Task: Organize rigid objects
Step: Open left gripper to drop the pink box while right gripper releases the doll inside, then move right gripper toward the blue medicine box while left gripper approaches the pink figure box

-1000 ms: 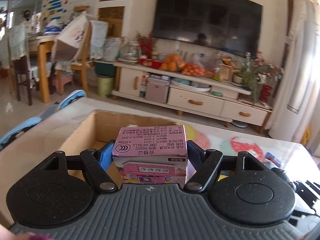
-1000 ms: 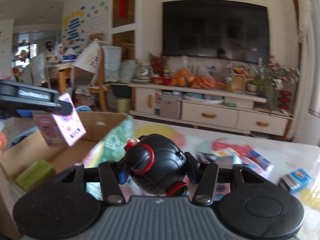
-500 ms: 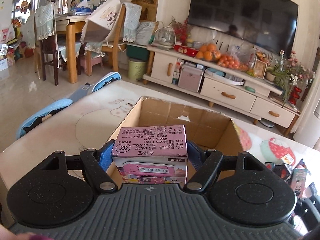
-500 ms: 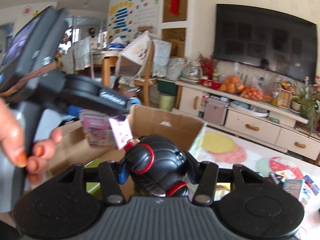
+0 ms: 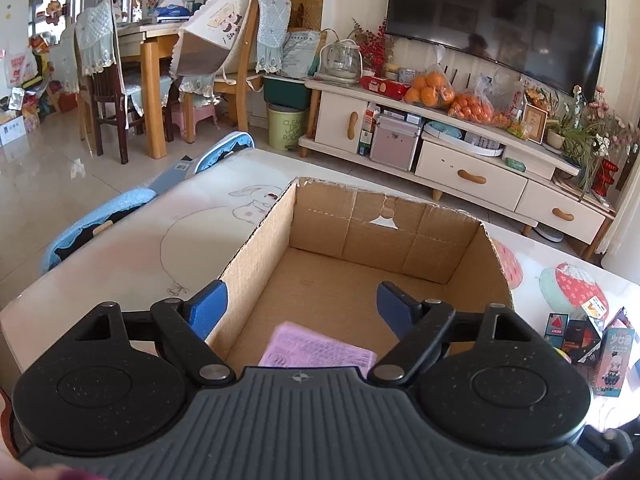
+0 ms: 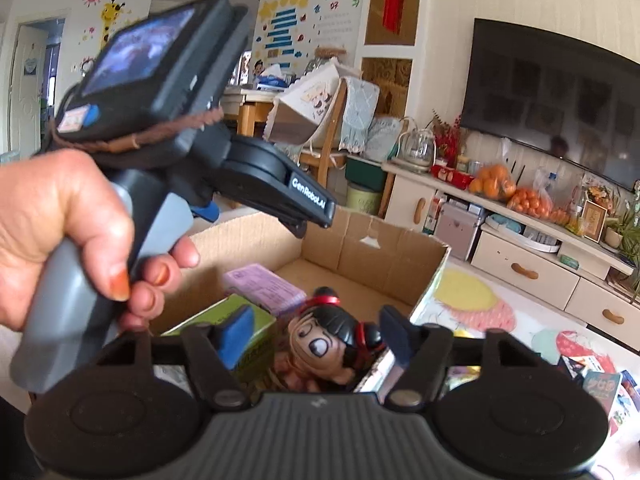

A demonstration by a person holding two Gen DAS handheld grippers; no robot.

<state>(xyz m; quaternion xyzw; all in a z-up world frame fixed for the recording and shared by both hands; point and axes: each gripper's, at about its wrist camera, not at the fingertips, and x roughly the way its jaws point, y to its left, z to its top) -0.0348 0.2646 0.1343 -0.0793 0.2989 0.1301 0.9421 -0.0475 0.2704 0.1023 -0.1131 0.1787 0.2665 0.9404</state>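
While looking down along the left gripper [image 5: 300, 302], find both blue pads spread wide and just opened further, with nothing pinched between them. Below and between them, a pink carton [image 5: 316, 350], blurred, printed face up, at 6 o'clock on the floor of the open box [image 5: 400, 224], half hidden by the tool's body. Elsewhere on that floor, only bare cardboard towards 12 o'clock. Under the box, a table [image 5: 160, 240] with a drawn rabbit at 10 o'clock. At 3 o'clock from the box, well apart from it, a cluster of small cartons [image 5: 592, 340] upright on the table.

From the right wrist view, much the same for the right gripper [image 6: 316, 332]: pads apart, just opened further, pressing on nothing. Between them and a little beyond, a doll [image 6: 332, 340] with black hair and red bands, tilted, face turned up towards the camera, inside the box near its 6 o'clock end and just inside the 3 o'clock wall. No telling whether resting or not. At 9 o'clock from the doll and just beside it, a green carton [image 6: 200, 320], partly behind the left pad. At 11 o'clock from the doll, the pink carton again, lying flat, close to the green one. At 10 o'clock in this view, a hand [image 6: 60, 220] wrapped round the grey handle of the left tool, above the box
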